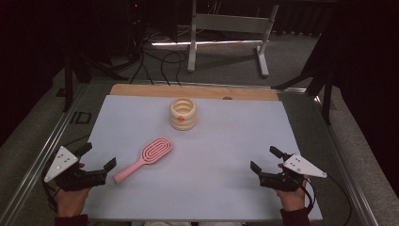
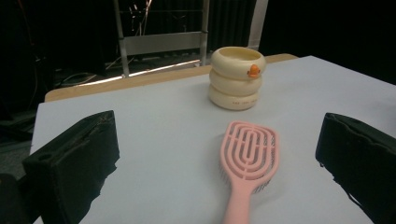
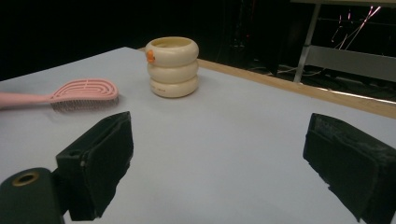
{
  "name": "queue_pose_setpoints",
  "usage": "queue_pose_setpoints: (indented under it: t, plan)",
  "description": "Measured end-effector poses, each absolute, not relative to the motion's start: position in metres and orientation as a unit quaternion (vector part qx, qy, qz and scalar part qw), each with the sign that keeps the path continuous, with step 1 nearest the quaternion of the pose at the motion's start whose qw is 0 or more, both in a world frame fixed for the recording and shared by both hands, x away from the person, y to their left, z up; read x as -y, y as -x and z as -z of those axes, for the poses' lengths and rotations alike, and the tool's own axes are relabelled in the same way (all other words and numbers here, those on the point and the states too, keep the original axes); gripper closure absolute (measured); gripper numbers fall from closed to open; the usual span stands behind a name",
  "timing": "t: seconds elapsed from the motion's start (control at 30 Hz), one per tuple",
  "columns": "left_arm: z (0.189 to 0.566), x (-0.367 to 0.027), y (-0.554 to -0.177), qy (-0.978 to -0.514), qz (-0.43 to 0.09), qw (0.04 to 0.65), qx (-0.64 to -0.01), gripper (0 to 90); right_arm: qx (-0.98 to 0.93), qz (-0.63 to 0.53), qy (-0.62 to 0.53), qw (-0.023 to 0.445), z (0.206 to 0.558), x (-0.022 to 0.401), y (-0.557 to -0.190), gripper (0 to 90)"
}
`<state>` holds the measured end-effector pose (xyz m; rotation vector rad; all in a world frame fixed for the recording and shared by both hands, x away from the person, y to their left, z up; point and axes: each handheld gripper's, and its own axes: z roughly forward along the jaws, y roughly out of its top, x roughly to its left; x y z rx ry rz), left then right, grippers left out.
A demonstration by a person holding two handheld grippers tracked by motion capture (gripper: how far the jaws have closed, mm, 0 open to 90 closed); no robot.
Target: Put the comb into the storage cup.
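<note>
A pink hairbrush (image 1: 144,157) (image 2: 248,161) (image 3: 70,93) lies bristles down on the pale mat, handle toward the near left. A cream ribbed cup (image 1: 183,113) (image 2: 237,77) (image 3: 172,67) with a small orange mark stands upright at the mat's far middle. My left gripper (image 1: 98,157) (image 2: 219,163) rests at the near left, open, its jaws just left of the brush handle's end and holding nothing. My right gripper (image 1: 267,159) (image 3: 233,163) rests at the near right, open and empty, far from both objects.
The pale mat (image 1: 226,155) covers a wooden table whose bare strip (image 1: 141,90) shows along the far edge. Metal rails (image 1: 37,160) border the table. A white frame stand (image 1: 226,28) and cables lie on the floor beyond.
</note>
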<state>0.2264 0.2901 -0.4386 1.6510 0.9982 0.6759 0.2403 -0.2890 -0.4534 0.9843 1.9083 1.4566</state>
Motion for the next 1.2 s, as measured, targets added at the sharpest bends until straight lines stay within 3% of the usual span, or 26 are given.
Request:
queue_pose_setpoints:
  t: [0.7, 1.2]
  plan:
    - [0.434, -0.291, -0.234, -0.708, -0.272, 0.49, -0.43, 0.1, -0.713, -0.531, -0.373, 0.265, 0.459, 0.291, -0.243, 8.6]
    - [0.439, -0.276, -0.249, -0.757, -0.253, 0.441, -0.412, 0.1, -0.715, -0.531, -0.375, 0.259, 0.46, 0.291, -0.244, 8.6]
